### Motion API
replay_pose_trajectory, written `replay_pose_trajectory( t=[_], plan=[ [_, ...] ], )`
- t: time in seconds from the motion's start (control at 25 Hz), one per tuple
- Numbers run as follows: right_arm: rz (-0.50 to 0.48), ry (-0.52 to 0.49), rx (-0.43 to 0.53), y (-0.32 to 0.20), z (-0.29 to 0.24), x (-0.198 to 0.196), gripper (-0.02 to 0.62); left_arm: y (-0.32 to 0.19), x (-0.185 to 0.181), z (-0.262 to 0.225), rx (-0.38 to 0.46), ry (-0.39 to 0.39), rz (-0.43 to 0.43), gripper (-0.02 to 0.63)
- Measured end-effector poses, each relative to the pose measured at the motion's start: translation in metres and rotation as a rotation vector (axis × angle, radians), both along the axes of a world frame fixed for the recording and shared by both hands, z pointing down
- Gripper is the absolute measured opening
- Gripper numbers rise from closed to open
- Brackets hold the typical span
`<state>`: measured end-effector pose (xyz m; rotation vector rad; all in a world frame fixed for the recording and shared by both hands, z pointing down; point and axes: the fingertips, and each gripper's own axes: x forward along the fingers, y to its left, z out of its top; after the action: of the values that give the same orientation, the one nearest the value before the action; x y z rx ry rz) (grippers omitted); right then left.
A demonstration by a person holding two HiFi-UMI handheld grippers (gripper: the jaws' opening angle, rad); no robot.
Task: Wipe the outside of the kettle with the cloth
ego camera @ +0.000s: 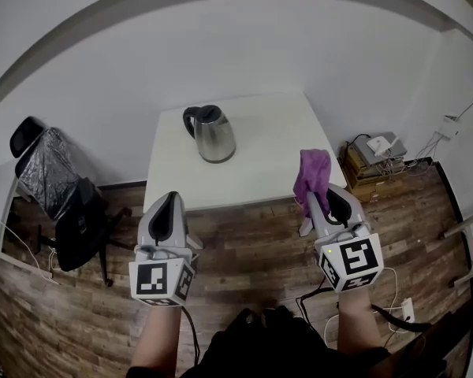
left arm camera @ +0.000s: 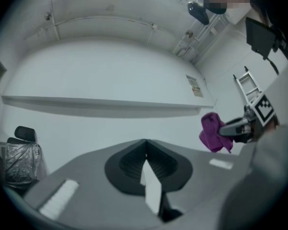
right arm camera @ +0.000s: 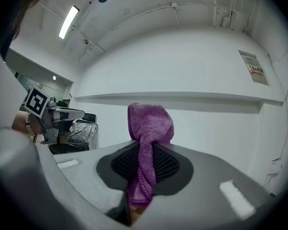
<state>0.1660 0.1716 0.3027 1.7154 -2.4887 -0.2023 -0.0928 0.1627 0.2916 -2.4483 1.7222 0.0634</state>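
A steel kettle (ego camera: 214, 133) with a black handle and lid stands on the white table (ego camera: 260, 164), toward its far left. My right gripper (ego camera: 322, 199) is shut on a purple cloth (ego camera: 312, 176), which bunches up above the jaws (right arm camera: 150, 123) and hangs down between them. It hovers at the table's near right corner, well right of the kettle. My left gripper (ego camera: 170, 205) is shut with nothing in it, held over the floor just short of the table's front edge. The cloth (left arm camera: 213, 132) and right gripper show at the right of the left gripper view.
A black chair (ego camera: 59, 191) draped with plastic stands left of the table. Boxes and devices (ego camera: 374, 162) sit on the floor at the right, with cables (ego camera: 394, 294) trailing over the wooden floor. A white wall rises behind the table.
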Motion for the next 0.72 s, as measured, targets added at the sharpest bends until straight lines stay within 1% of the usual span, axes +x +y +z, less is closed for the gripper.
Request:
replay_pose_trajectory(
  t=[0.12, 0.2, 0.32, 0.52, 0.6, 0.72],
  plan=[
    [0.015, -0.011, 0.005, -0.002, -0.003, -0.008, 0.063, 0.0, -0.014, -0.003, 0.011, -0.015, -0.005, 0.003],
    [0.031, -0.007, 0.007, -0.003, -0.004, -0.013, 0.063, 0.002, -0.021, -0.004, 0.019, -0.005, -0.02, 0.003],
    [0.046, -0.009, 0.004, -0.003, -0.004, -0.014, 0.061, 0.011, -0.028, -0.002, 0.014, 0.023, -0.066, 0.003],
    [0.069, -0.009, 0.009, -0.009, -0.009, -0.018, 0.061, 0.011, -0.042, -0.001, 0.01, 0.026, -0.121, 0.003],
    [0.076, -0.005, 0.009, -0.008, -0.009, -0.02, 0.061, 0.011, -0.048, 0.0, 0.009, 0.037, -0.133, 0.003],
    [0.094, -0.005, 0.005, -0.007, -0.007, -0.018, 0.061, 0.01, -0.049, 0.001, 0.004, 0.031, -0.128, 0.003]
  ],
)
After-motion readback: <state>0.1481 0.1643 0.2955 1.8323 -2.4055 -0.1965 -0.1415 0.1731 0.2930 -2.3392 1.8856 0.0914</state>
